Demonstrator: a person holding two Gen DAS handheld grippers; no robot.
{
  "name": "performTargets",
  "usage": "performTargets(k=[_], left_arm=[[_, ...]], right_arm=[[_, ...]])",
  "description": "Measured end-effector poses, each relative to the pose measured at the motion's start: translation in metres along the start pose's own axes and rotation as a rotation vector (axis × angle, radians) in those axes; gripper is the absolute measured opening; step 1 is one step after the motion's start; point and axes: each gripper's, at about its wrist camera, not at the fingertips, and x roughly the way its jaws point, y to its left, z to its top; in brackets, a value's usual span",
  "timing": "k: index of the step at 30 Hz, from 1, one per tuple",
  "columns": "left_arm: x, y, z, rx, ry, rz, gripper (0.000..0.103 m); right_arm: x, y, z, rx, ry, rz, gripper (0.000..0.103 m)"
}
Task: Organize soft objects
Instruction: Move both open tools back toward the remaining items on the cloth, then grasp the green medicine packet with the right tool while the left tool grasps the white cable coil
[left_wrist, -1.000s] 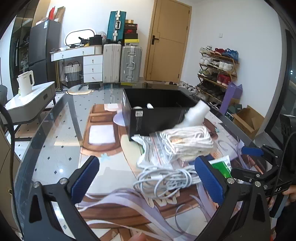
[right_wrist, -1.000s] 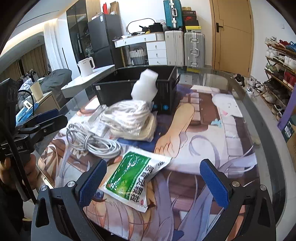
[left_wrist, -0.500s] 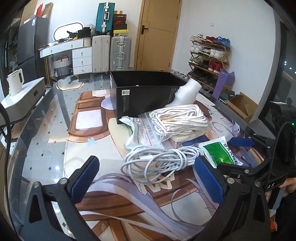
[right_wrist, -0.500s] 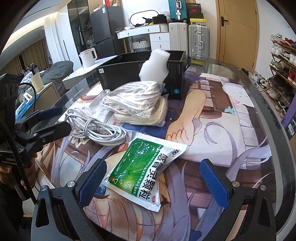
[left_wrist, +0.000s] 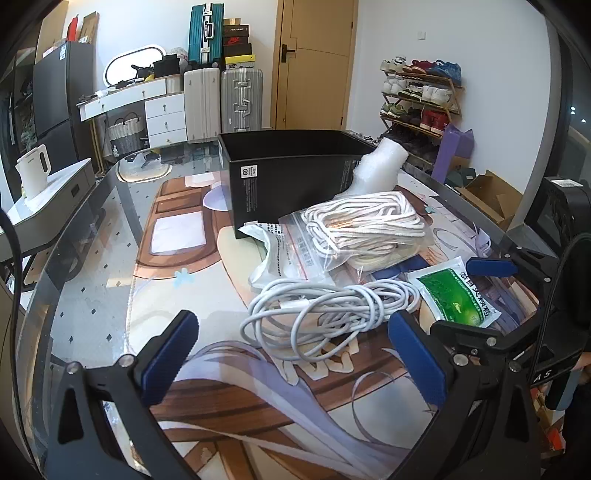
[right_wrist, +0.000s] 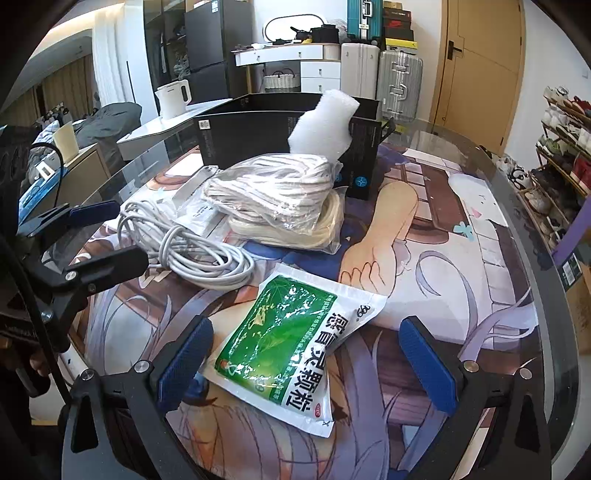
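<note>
A coil of white cable lies on the printed mat, just beyond my open left gripper. A green and white pouch rests flat between the fingers of my open right gripper. Behind them sit a bagged bundle of white rope and a clear zip bag. White foam leans on the black box.
The glass table's rounded edge curves along the left; its right edge drops toward a shoe rack. A side cabinet with a white kettle stands left. Suitcases and a door are at the back.
Both grippers have moved in lower and closer to the pile: the cable coil now sits right before the left fingers, and the green pouch has come between the right fingers. Nothing was gripped.
</note>
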Motion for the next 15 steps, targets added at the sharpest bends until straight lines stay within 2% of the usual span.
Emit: performTargets(k=[12,15], left_arm=[[0.006,0.001,0.002,-0.003,0.010,-0.001,0.103],[0.006,0.003,0.002,-0.004,0.013,-0.001,0.103]], right_arm=[[0.002,-0.017,0.003,0.027,0.048,-0.028,0.102],[0.002,-0.017,0.001,0.026,0.034,-0.025,0.102]])
